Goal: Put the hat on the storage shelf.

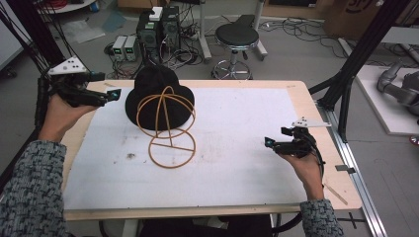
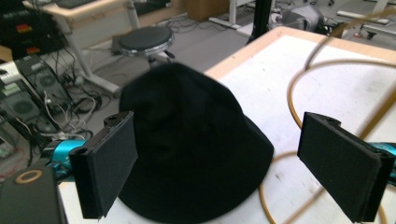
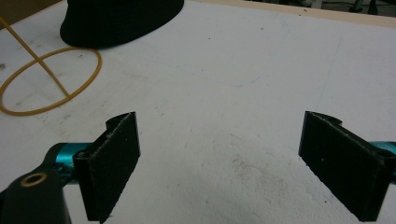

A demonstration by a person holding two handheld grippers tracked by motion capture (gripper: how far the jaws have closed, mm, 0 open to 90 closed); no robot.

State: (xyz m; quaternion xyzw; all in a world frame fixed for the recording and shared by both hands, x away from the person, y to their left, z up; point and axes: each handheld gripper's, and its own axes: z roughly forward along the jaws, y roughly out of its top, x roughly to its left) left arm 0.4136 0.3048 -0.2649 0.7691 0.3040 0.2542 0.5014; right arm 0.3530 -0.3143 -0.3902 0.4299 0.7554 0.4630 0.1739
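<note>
A black bucket hat (image 1: 153, 96) lies on the white table mat (image 1: 237, 123), behind a wooden wire hat stand (image 1: 167, 126) whose ring base rests on the mat. My left gripper (image 1: 114, 94) hovers open just left of the hat, above the table's left edge. Along its jaws the hat (image 2: 196, 144) sits between the wide-apart pads, with the stand's hoop (image 2: 299, 88) at the right. My right gripper (image 1: 269, 142) is open low over the mat's right side, with nothing between its pads. Ahead of it lie the hat's brim (image 3: 116, 21) and the stand's ring (image 3: 51, 81).
Beyond the table's far edge stand a black stool (image 1: 236, 42), computer towers (image 1: 158, 27) and loose cables on the floor. A black frame post (image 1: 356, 64) rises at the right. A thin wooden stick (image 1: 336, 194) lies near the table's right front corner.
</note>
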